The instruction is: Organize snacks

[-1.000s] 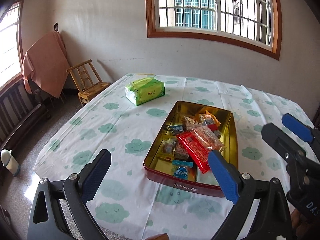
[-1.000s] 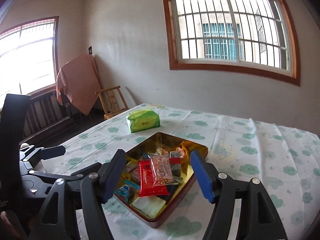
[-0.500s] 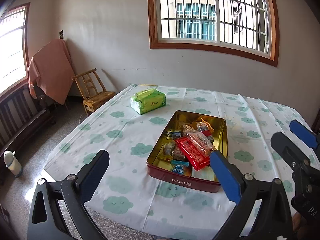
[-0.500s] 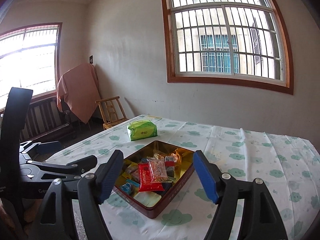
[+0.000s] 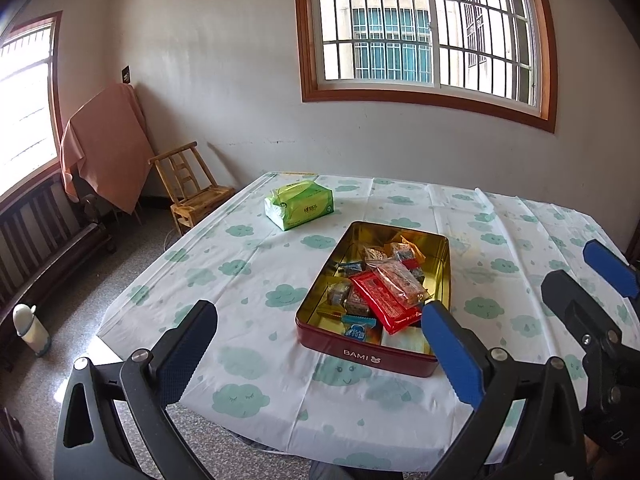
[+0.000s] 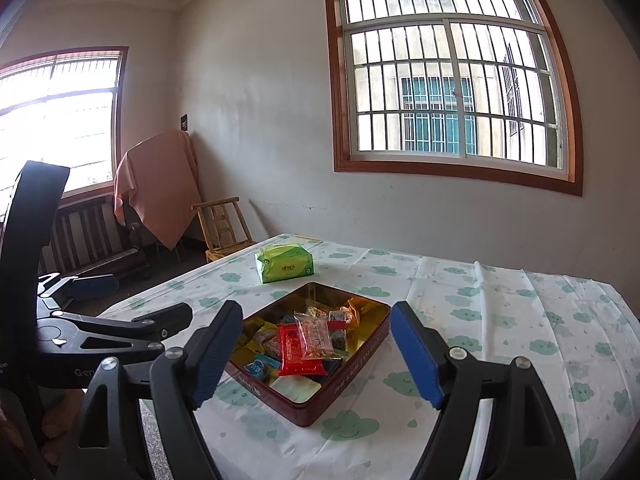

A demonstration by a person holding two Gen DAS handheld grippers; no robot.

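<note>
Both grippers backed off & up from the red rectangular metal tin [image 5: 370, 354] w/ snack packets [image 5: 386, 294], mid-table. Right gripper [image 6: 316, 354] jaws just been opening, nothing between; left gripper [image 5: 320, 350] wide open, empty. Looks basically done imo.

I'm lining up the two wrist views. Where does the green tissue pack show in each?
Left wrist: the tissue pack lies above centre, left of the middle, on the table beyond the tin's far left corner.
Right wrist: the tissue pack lies just above centre, left of the middle, beyond the tin.
Shared landmark: the wooden chair by the wall, left of the pack in both.
</note>
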